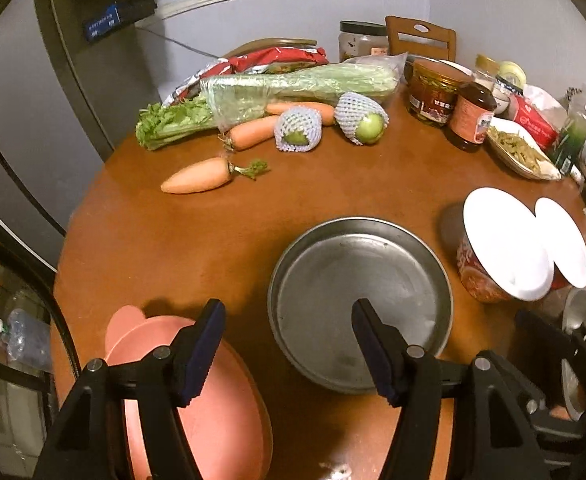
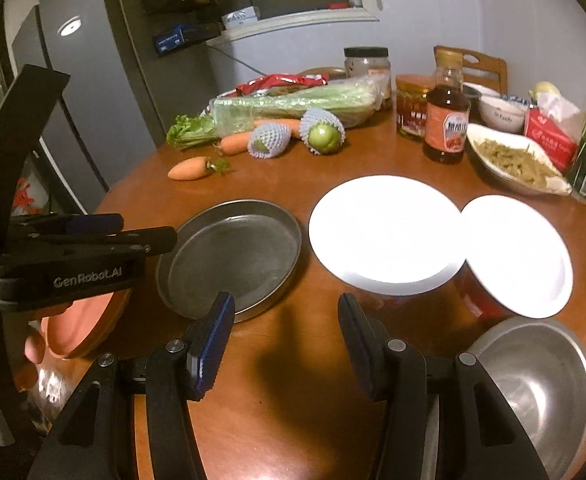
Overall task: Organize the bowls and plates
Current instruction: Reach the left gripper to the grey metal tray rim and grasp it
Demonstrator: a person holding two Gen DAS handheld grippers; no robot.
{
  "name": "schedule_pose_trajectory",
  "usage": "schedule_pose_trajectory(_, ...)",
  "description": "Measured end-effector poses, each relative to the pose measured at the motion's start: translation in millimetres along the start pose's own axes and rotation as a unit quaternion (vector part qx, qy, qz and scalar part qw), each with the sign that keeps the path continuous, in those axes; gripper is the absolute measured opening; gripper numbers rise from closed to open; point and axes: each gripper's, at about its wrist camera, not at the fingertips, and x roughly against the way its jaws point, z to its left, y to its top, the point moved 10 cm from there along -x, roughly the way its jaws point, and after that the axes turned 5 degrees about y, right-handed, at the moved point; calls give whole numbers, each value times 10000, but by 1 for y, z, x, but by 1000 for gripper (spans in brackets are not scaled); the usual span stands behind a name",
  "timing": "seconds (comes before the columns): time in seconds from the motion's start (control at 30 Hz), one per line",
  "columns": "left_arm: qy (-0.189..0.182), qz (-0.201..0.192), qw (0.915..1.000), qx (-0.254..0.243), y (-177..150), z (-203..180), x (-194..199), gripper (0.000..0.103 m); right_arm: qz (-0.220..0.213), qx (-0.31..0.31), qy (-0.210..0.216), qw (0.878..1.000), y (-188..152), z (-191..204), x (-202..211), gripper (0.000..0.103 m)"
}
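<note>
From the left wrist, the left gripper (image 1: 289, 344) hangs with jaws released and empty over the desk (image 1: 213, 248), between the pink plate (image 1: 221, 408) and the metal pan (image 1: 357, 300); from the right wrist, the right gripper (image 2: 287, 344) is likewise released, two white plates (image 2: 385, 232) ahead, the steel bowl (image 2: 533, 392) at its right.

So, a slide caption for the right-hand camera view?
Open right tongs hover over table between metal pan and steel bowl.
</note>
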Motion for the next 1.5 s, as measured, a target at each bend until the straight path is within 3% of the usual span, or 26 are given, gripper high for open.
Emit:
schedule_pose_trajectory(0.13,120,8,9999,19,4,6,-9,65,104,-43,12,9999,-1,2,-11,55)
schedule_pose_trajectory(0.47,-85,167,9996,209,8,10,-33,65,294,-119,-58,9995,5,7,-35,55)
schedule_pose_trajectory(0.97,-270,322,9991,74,6,-5,-51,65,550,-103,-246,9981,4,5,-61,52)
schedule_pose_trajectory(1.3,-343,485,9982,-12,3,-14,-63,51,581,122,-229,9980,5,9,-70,38)
schedule_pose_trajectory(1.5,-362,472,9982,-15,2,-13,-63,47,576,186,-232,9979,7,10,-74,36)
